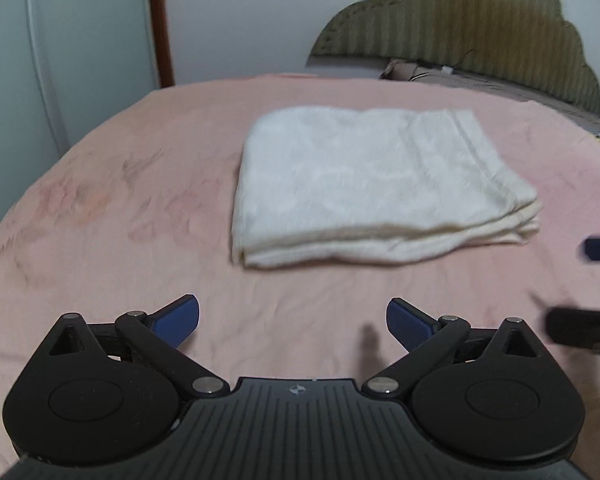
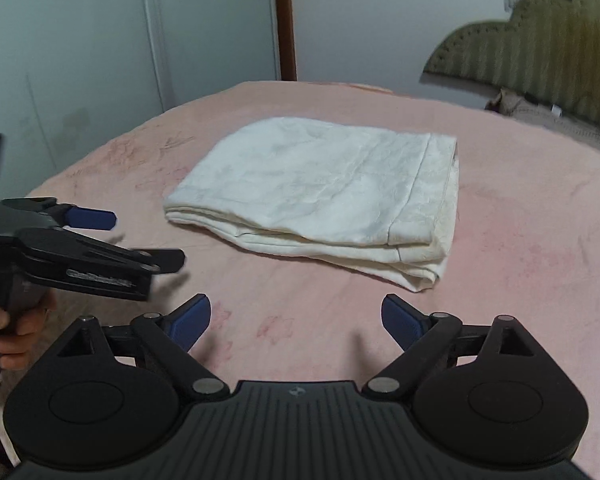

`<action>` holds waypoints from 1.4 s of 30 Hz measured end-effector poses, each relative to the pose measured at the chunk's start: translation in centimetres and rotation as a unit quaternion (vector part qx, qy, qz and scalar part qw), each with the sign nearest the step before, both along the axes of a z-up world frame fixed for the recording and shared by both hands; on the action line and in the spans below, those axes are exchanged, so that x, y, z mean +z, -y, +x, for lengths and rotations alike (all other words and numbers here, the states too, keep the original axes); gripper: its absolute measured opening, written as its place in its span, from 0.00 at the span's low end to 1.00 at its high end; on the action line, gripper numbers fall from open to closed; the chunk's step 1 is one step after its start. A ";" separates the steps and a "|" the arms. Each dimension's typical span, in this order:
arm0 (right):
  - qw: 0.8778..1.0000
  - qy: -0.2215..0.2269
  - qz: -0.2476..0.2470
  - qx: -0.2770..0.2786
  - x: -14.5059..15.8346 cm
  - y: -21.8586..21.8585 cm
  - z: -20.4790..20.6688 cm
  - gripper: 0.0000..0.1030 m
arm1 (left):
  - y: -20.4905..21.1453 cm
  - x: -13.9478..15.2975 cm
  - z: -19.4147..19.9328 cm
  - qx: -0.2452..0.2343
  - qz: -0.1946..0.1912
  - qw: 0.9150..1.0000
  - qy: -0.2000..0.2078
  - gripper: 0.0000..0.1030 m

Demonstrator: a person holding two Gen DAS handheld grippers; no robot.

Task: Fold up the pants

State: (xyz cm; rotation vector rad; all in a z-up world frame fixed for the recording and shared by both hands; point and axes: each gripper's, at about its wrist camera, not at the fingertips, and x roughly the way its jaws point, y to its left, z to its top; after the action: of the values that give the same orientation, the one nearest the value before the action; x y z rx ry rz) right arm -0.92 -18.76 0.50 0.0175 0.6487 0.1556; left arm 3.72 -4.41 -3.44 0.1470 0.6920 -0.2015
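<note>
1. My left gripper (image 1: 293, 322) is hovering low over the bed's (image 1: 100, 208) near edge, jaws spread, pinching nothing.
2. The white pants (image 1: 376, 184) are lying mid-bed, already stacked into a compact layered rectangle, touching neither tool.
3. My right gripper (image 2: 296, 320) is hanging near them, jaws also spread and empty.
4. I'm judging the folding done; maybe a final tidy left.

No readable text, label or number shows in either view.
</note>
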 end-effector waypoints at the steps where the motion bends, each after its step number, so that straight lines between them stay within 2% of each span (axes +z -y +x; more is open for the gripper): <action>1: 1.000 0.012 0.009 0.008 0.7 -0.2 -0.7 0.90 | 0.0 -0.5 0.2 0.006 -0.003 1.000 -0.008 0.99; 2: 0.999 0.022 0.044 0.021 1.5 0.0 -1.3 0.91 | -0.1 -1.0 0.5 0.011 -0.008 1.000 -0.019 0.99; 3: 0.993 0.026 0.104 0.040 2.2 0.6 -1.7 0.91 | -0.3 -1.4 0.9 0.019 -0.014 0.999 -0.030 0.99; 4: 0.978 0.026 0.194 0.064 2.6 1.6 -1.8 0.96 | -0.3 -1.7 1.0 0.025 -0.017 0.999 -0.029 1.00; 5: 0.957 0.026 0.277 0.080 2.7 2.7 -1.7 1.00 | -0.3 -1.8 0.8 0.028 -0.015 0.999 -0.018 1.00; 6: 0.934 0.029 0.345 0.086 2.5 3.6 -1.5 1.00 | -0.1 -2.1 0.7 0.031 -0.008 0.999 -0.006 1.00; 7: 0.919 0.032 0.384 0.081 2.1 4.2 -1.1 1.00 | 0.1 -2.3 0.5 0.032 -0.002 0.999 0.002 1.00; 8: 0.918 0.034 0.389 0.066 1.9 4.4 -0.8 1.00 | 0.2 -2.6 0.2 0.033 0.000 0.999 0.013 1.00; 10: 0.944 0.026 0.330 -0.008 1.7 3.9 -0.3 1.00 | 0.3 -2.7 -0.3 0.038 0.002 0.999 0.022 1.00; 11: 0.952 0.013 0.303 -0.036 1.4 3.4 0.1 1.00 | 0.2 -2.8 -0.4 0.038 0.002 0.999 0.021 1.00; 12: 0.954 0.003 0.295 -0.045 1.0 3.3 0.2 1.00 | 0.2 -2.7 -0.3 0.038 0.000 0.999 0.020 1.00; 13: 0.951 0.000 0.306 -0.040 0.6 3.3 0.3 1.00 | 0.0 -2.6 -0.2 0.038 -0.005 0.999 0.017 1.00; 16: 0.930 -0.003 0.366 -0.031 -0.1 3.6 0.1 1.00 | -0.1 -2.5 -0.1 0.038 -0.005 0.999 0.017 1.00; 18: 0.924 -0.008 0.379 -0.041 -0.1 3.5 -0.1 1.00 | -0.1 -2.5 -0.1 0.037 -0.005 0.999 0.017 1.00; 21: 0.920 0.006 0.388 -0.059 0.5 3.9 -1.0 1.00 | -0.2 -2.5 0.0 0.037 -0.007 0.999 0.016 1.00; 25: 0.913 0.021 0.406 -0.043 1.3 2.4 -1.3 1.00 | -0.3 -2.5 0.0 0.037 -0.008 0.999 0.016 1.00; 29: 0.921 0.020 0.390 -0.005 2.2 0.4 -0.7 1.00 | -0.2 -2.5 0.0 0.037 -0.008 0.999 0.015 1.00; 32: 0.939 0.041 0.342 -0.028 2.4 0.4 -0.8 1.00 | -0.2 -2.5 0.0 0.037 -0.008 0.999 0.015 1.00; 34: 0.958 0.061 0.271 -0.072 2.1 0.6 -0.7 1.00 | -0.2 -2.5 0.0 0.037 -0.008 0.999 0.015 1.00; 36: 0.971 0.061 0.196 -0.125 1.1 0.9 -0.4 1.00 | -0.2 -2.5 0.0 0.037 -0.008 0.999 0.015 1.00; 38: 0.974 0.050 0.147 -0.162 -0.3 1.2 0.0 1.00 | -0.2 -2.5 0.0 0.037 -0.008 0.999 0.015 1.00; 42: 0.980 0.021 0.101 -0.168 -2.9 0.7 0.7 1.00 | -0.2 -2.5 0.0 0.037 -0.008 0.999 0.015 1.00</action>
State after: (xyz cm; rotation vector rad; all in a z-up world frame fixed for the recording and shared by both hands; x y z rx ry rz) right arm -0.26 -19.48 -2.37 0.3172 0.5762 -0.1044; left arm 3.72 -4.17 -5.97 0.1089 0.6637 -0.1338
